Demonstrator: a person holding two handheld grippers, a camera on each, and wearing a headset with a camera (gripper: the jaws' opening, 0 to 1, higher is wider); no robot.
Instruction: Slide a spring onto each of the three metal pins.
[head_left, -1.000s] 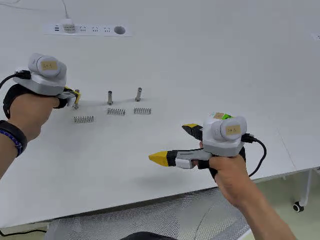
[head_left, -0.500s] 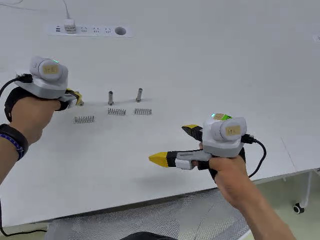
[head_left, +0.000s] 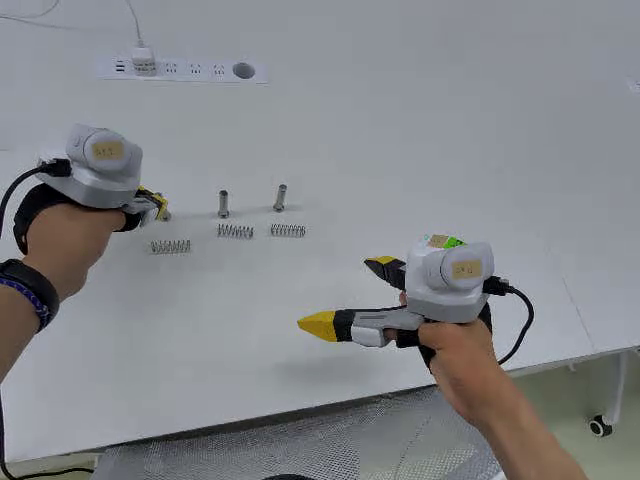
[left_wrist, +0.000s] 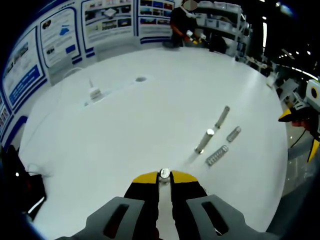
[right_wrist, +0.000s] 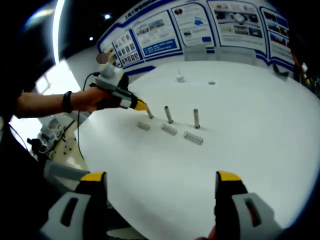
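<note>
Three metal pins, in a row on the left half of the tabletop (head_left: 420, 150), roughly midway between its far and near edges.

End pin (left_wrist: 164, 173): head caught between the yellow tips of the left gripper (head_left: 156, 206), fingers drawn narrow around it. Foot hidden behind the tips; upright or tilted, cannot tell.

Middle pin (head_left: 223, 203) and last pin (head_left: 280, 197): upright and free, well apart from both grippers.

Three springs, flat on their sides in a second row just on the near-edge side of the pins, one in front of each and apart from it. First spring (head_left: 170, 246) before the end pin, second spring (head_left: 235, 231) before the middle pin, third spring (head_left: 288, 230) before the last pin. Not yet on any pin.

Right gripper (head_left: 350, 292): held in a hand above the tabletop toward its near edge, to the right of both rows and well apart from them. Fingers spread wide, nothing between them, tips pointing toward the left edge. Black cable (head_left: 517, 318) looping from its rear.

Power strip (head_left: 180, 69): white, lying along the far edge toward the far left corner, one plug seated in it.

Posters (right_wrist: 200, 22): blue-bordered, on the wall beyond the tabletop.
</note>
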